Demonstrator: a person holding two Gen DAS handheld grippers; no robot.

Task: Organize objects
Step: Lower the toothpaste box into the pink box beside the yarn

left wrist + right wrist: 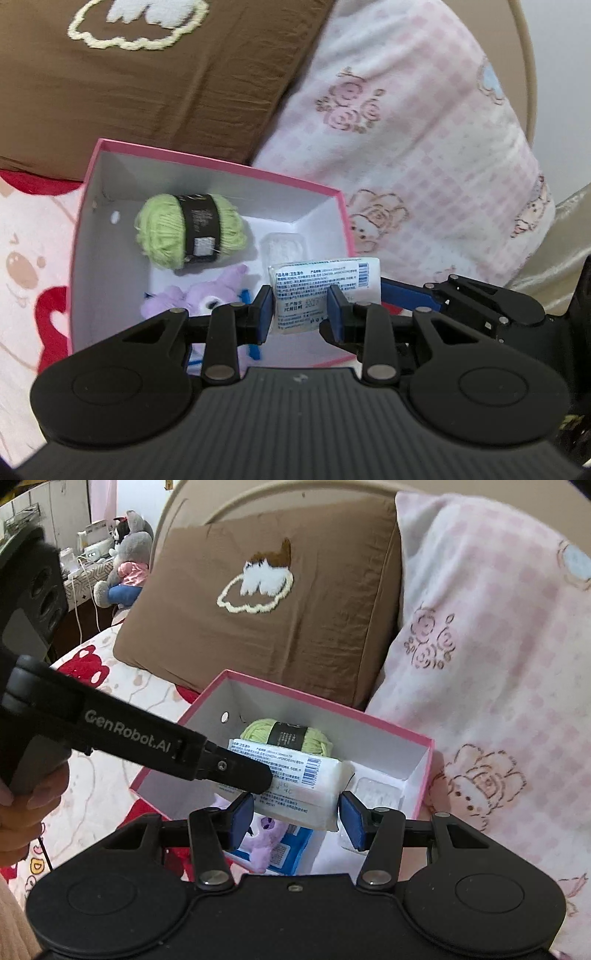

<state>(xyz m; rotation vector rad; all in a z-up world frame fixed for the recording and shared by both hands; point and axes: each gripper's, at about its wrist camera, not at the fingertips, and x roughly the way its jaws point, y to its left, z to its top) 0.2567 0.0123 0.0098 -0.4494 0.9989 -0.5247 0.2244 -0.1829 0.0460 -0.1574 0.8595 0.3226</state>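
A white packet of wet wipes (pixel 325 277) (pixel 295 775) hangs over the open pink box (pixel 221 166) (pixel 325 701). My left gripper (pixel 301 306) is shut on its lower part. In the right wrist view that left gripper's finger (pixel 236 771) lies across the packet's label. My right gripper (pixel 297 823) has its blue pads against the packet's two ends. Inside the box lie a green yarn ball (pixel 162 229) (pixel 258 731), a purple plush toy (pixel 221 291) (pixel 266 830), a small clear case (pixel 284 247) (pixel 376 790) and a blue packet (pixel 291 849).
The box sits on a bed with a red and white printed cover (pixel 92 775). A brown pillow (pixel 147 92) (pixel 277 627) stands behind it and a pink checked pillow (pixel 406 129) (pixel 498 664) to its right. A person's hand (pixel 22 812) holds the left gripper.
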